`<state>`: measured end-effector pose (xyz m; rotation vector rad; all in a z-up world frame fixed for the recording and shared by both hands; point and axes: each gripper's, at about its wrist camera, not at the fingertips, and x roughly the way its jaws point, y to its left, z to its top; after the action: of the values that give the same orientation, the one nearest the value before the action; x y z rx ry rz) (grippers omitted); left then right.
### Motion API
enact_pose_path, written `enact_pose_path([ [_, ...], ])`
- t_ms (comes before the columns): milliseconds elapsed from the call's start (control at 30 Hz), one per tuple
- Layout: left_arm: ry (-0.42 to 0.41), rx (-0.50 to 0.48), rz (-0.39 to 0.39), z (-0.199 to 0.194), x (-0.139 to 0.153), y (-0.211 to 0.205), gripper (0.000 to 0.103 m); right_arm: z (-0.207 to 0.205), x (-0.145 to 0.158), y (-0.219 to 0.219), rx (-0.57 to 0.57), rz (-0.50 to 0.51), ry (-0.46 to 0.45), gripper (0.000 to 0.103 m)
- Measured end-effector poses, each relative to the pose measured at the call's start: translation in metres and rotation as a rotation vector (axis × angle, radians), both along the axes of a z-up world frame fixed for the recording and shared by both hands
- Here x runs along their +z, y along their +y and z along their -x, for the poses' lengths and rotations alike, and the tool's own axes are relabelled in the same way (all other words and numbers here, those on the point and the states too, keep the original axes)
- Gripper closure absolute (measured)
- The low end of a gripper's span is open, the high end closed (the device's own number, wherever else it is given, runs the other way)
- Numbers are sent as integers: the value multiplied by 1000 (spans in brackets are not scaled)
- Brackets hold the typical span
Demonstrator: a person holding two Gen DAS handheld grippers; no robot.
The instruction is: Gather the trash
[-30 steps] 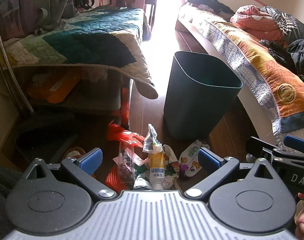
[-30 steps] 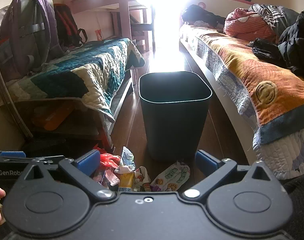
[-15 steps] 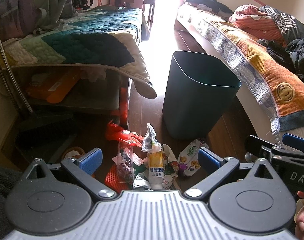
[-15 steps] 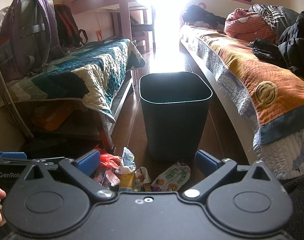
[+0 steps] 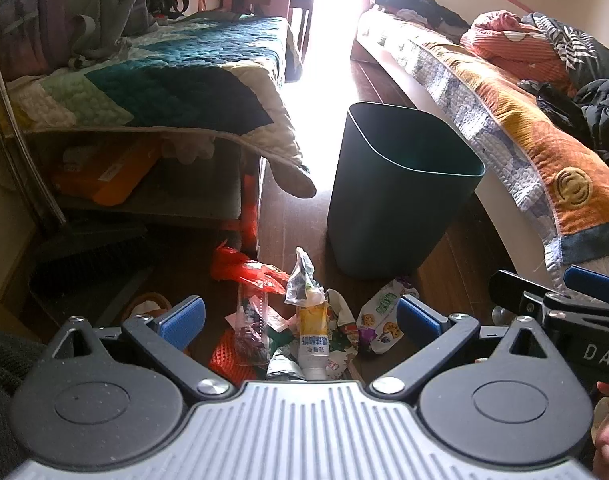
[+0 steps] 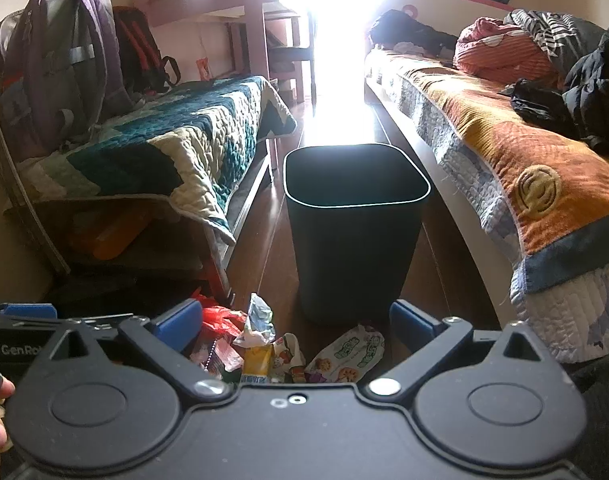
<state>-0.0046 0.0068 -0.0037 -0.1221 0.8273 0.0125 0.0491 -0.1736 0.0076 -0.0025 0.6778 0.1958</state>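
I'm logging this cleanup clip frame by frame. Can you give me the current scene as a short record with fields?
setting: wooden floor between two beds
bin: dark green plastic wastebasket, upright, nothing visible inside
trash: pile of wrappers on the floor before the bin, including yellow-and-white pouch, red plastic bag, white cookie-print wrapper
left gripper: jaws open, holding nothing, above the pile
right gripper: jaws open, holding nothing
progress: no trash picked up yet
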Motion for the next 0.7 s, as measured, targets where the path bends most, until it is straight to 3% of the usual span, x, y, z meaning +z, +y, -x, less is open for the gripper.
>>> enact_pose_path([
  [167, -16, -8, -26, -5, 6, -4, 1, -11, 12, 2, 48, 50, -15, 4],
  [333, -22, -2, -38, -26, 17, -2, 1, -54, 39, -3, 127, 115, -44, 4],
  [500, 13, -1, -66, -62, 22, 7, 1, -113, 51, -18, 165, 156, -63, 5],
  [633, 49, -25, -144, -93, 13, 15, 1, -171, 48, -37, 166, 141, -5, 6],
  [700, 64, -54, -177, -107, 7, 16, 1, -200, 37, -45, 147, 171, 20, 16],
])
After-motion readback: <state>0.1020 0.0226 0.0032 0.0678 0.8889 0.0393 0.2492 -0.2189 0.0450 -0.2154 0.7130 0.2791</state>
